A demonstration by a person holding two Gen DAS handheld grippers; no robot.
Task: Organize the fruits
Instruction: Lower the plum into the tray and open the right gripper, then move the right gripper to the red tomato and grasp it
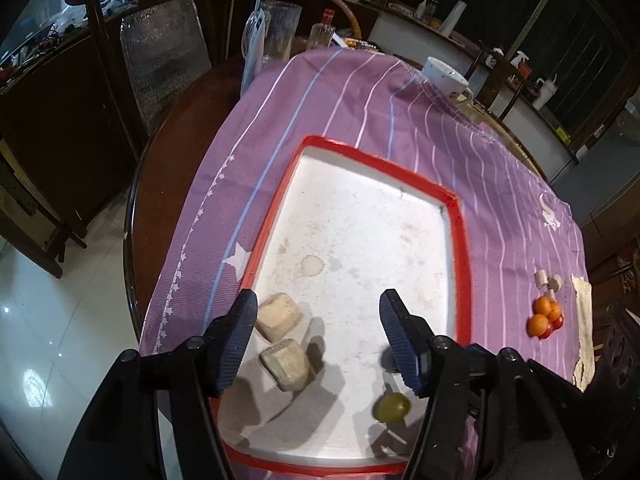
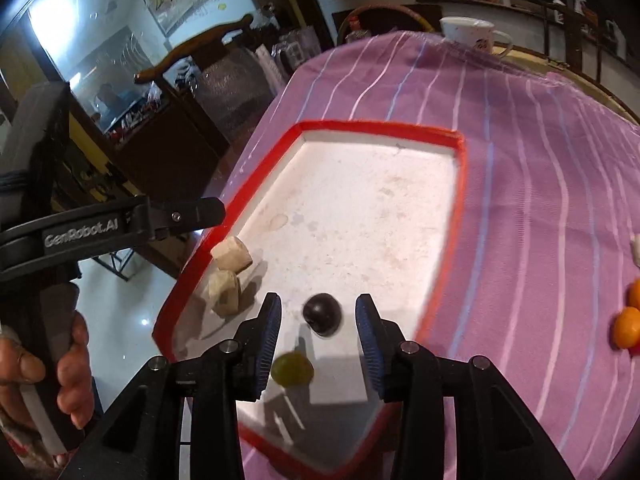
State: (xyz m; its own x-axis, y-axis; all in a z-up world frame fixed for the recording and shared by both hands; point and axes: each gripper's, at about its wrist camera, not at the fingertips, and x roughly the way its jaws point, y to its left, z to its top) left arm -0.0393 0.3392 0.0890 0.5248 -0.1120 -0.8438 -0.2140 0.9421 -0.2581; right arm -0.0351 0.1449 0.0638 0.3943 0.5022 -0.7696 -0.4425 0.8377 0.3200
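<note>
A white tray with a red rim [image 1: 460,240] [image 2: 460,184] lies on the purple striped cloth. In it lie two pale beige chunks [image 1: 280,316] [image 2: 232,256], a green grape [image 1: 392,407] [image 2: 292,368] and a dark round fruit [image 2: 322,312]. My left gripper [image 1: 318,332] is open and empty above the tray's near end. My right gripper [image 2: 318,332] is open over the tray, and the dark fruit lies between its fingertips. Small orange and red fruits [image 1: 544,316] [image 2: 626,326] and pale pieces [image 1: 548,280] lie on the cloth to the right.
A white mug [image 1: 444,76] [image 2: 472,32] stands at the cloth's far edge. A glass jar [image 1: 280,32] and a bottle [image 1: 322,32] stand at the far left of the round wooden table. A wooden chair [image 1: 120,60] stands to the left. The left gripper's body [image 2: 120,224] shows in the right wrist view.
</note>
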